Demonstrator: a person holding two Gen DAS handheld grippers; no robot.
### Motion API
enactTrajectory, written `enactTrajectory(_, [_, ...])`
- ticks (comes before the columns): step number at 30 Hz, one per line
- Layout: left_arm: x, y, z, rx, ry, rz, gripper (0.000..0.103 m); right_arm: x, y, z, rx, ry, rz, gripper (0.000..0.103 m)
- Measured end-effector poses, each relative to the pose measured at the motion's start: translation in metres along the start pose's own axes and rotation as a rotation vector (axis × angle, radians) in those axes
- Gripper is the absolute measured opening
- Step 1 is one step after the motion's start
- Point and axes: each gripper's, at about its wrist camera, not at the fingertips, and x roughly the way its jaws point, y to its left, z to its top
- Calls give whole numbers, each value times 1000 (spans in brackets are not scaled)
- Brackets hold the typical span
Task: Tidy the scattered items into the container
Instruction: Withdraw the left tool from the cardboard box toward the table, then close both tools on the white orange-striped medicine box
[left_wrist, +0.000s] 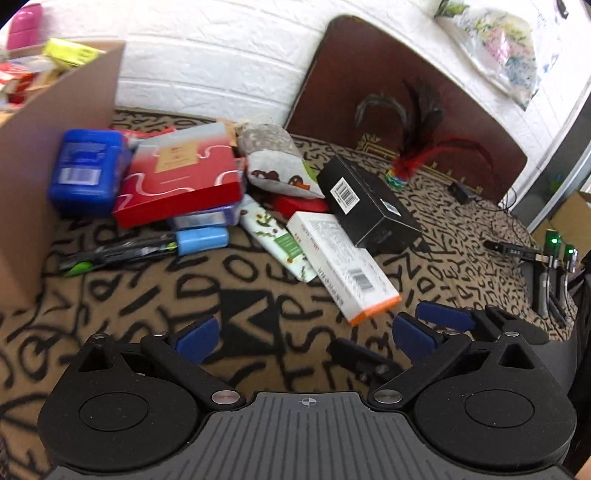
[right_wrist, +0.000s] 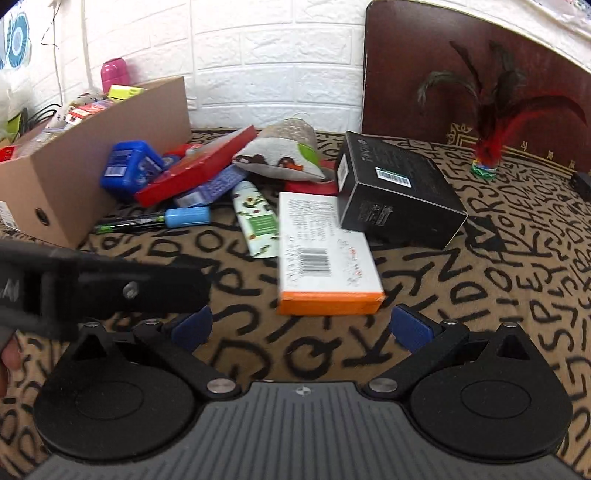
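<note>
Nearest the lens in the right wrist view, the right gripper (right_wrist: 301, 328) is held with its blue-padded fingers (right_wrist: 410, 328) spread wide and nothing between them, low over the letter-patterned cloth (right_wrist: 517, 295) that covers the worktop. Just ahead, at the centre of the frame, the white box with an orange end (right_wrist: 325, 251) is seen lying flat, its orange end turned toward the fingers and its long axis running away from them toward the pile. The left gripper (left_wrist: 310, 336) is likewise held wide apart and empty; from it the same box (left_wrist: 343, 266) lies ahead and to the right, set diagonally. The right gripper is judged the nearer and the better aligned, since the box's narrow width faces its gap. Behind the box, a black carton (right_wrist: 399, 192), a floral tube (right_wrist: 256, 218), a red flat box (right_wrist: 199, 166) and a blue case (right_wrist: 131, 166) are heaped near the cardboard container (right_wrist: 96, 162) at the left of the frame, which already holds some things, though these are perhaps too blurred to name.
</note>
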Motion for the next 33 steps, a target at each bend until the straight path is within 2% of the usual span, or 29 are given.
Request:
enactTrajectory(5, [29,-13,13,21,54,-26,96,16,-13,1,19,-7,27,102])
enactTrajectory(9, [49,-19,19,33,99,-48,79,25,-22,1,51,-12,51,99])
enactTrajectory(11, [54,-21,22,41,101,-47,72,26,-24,2,53,-21,50,94])
enactTrajectory(13, [58,-22,25,33,110,-55,72,27,-26,4,57,-27,42,83])
enactTrajectory(16, [64,-23,27,14,102,-59,79,31,-28,9,74,-30,51,82])
enactTrajectory(19, [65,-27,24,48,94,-49,72,34,-22,10,52,-31,50,72])
enactTrajectory(21, [62,-28,22,68,97,-38,55,32,-14,10,20,-23,50,72])
enactTrajectory(24, [49,-20,16,43,106,-50,47,24,-6,6,17,-16,46,72])
enactTrajectory(28, [22,-3,-1,-9,132,-72,44,5,6,-5,26,0,106,72])
enactTrajectory(33, [-18,17,-31,-31,157,-80,44,-20,44,-20,-76,22,148,72])
